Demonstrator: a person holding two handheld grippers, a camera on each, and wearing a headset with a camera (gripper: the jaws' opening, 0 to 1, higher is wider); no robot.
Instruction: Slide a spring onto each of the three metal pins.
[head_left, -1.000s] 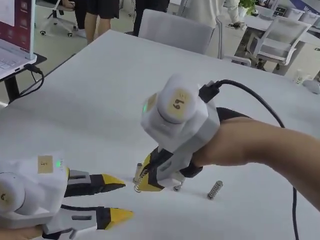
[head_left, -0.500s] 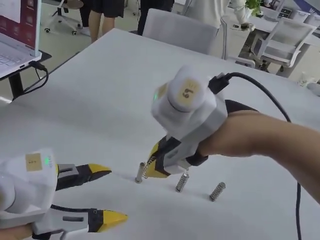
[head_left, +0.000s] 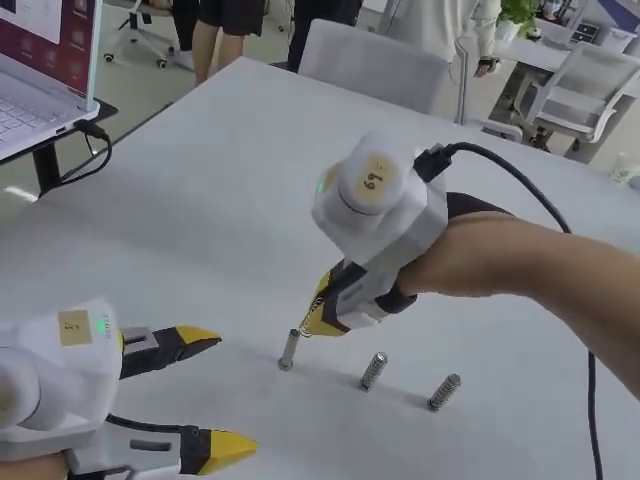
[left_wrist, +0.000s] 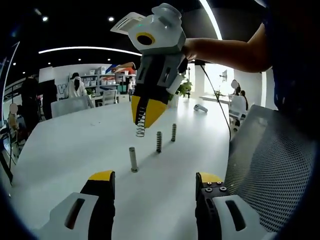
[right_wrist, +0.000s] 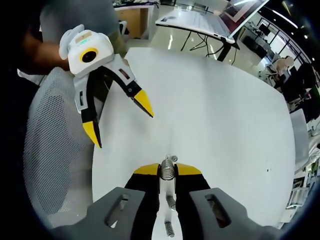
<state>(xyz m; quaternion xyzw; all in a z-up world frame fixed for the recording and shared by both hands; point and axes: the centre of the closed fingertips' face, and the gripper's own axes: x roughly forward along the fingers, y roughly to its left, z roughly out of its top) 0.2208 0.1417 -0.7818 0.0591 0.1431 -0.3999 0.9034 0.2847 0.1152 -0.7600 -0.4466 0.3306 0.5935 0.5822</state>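
A bare metal pin (head_left: 288, 350) stands upright on the white table (head_left: 200, 200). To its right two more pins carry springs, the middle one (head_left: 373, 370) and the far one (head_left: 444, 392). My right gripper (head_left: 316, 320) hangs just above and right of the bare pin, shut on a small spring (left_wrist: 141, 124) that dangles from its yellow tips. In the right gripper view that spring (right_wrist: 169, 170) sits pinched between the jaws. My left gripper (head_left: 218, 392) rests low at the near left, open and holding nothing, pointing at the bare pin (left_wrist: 133, 159).
A laptop (head_left: 40, 70) sits on a stand at the far left with a cable trailing down. Grey chairs (head_left: 370, 65) stand past the table's far edge, with people behind them. A black cable (head_left: 520, 200) runs from the right gripper.
My right gripper has lifted from table level beside the bare pin to just above it, with the spring still in its tips. The middle sprung pin is now uncovered. The left gripper stays open.
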